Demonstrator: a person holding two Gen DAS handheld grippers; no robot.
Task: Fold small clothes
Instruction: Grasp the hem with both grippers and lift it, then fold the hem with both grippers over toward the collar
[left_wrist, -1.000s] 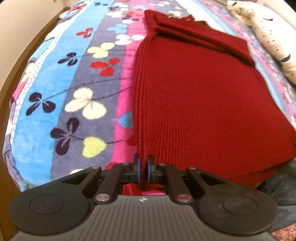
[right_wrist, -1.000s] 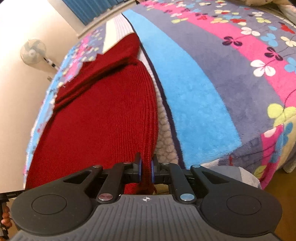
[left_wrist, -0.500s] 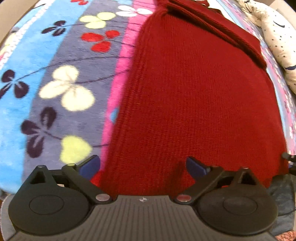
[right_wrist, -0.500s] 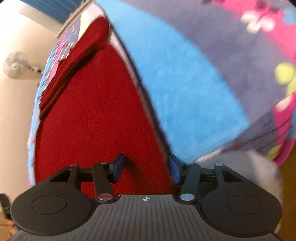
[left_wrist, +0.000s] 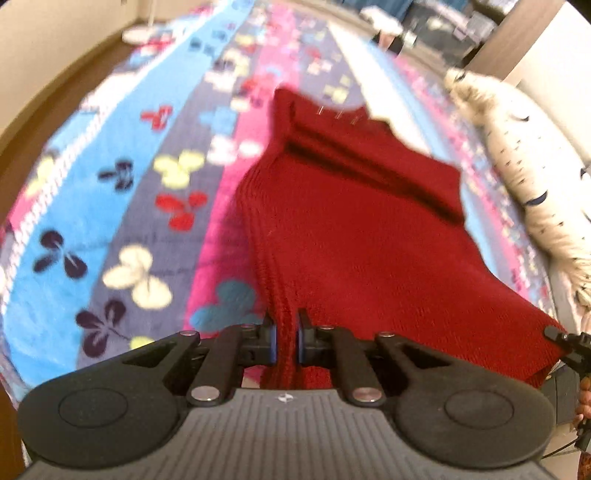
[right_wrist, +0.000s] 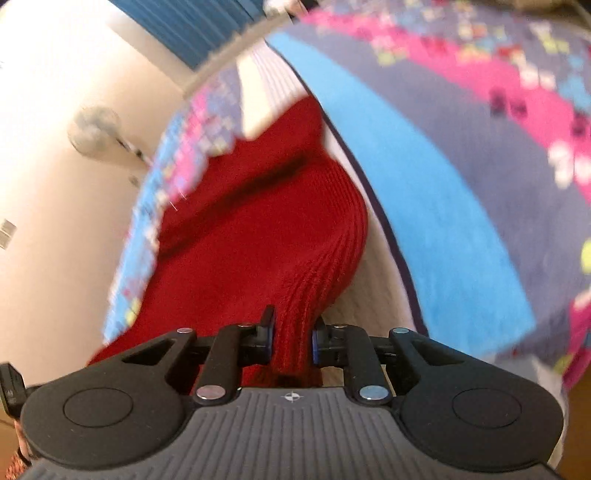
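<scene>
Dark red ribbed knit garment (left_wrist: 354, 236) lies lengthwise on the bed w/ striped floral fleece blanket (left_wrist: 110, 206); its near hem is bunched and raised off the blanket. Left tool (left_wrist: 284, 338) clenched on the hem's left corner, knit pinched between its blue pads. Right tool (right_wrist: 291, 338), jaws closing, has the hem's right corner gathered between its pads, pressed on both sides. Cream speckled cushion (left_wrist: 524, 177) sits just right of the garment. Pics blurred.
</scene>
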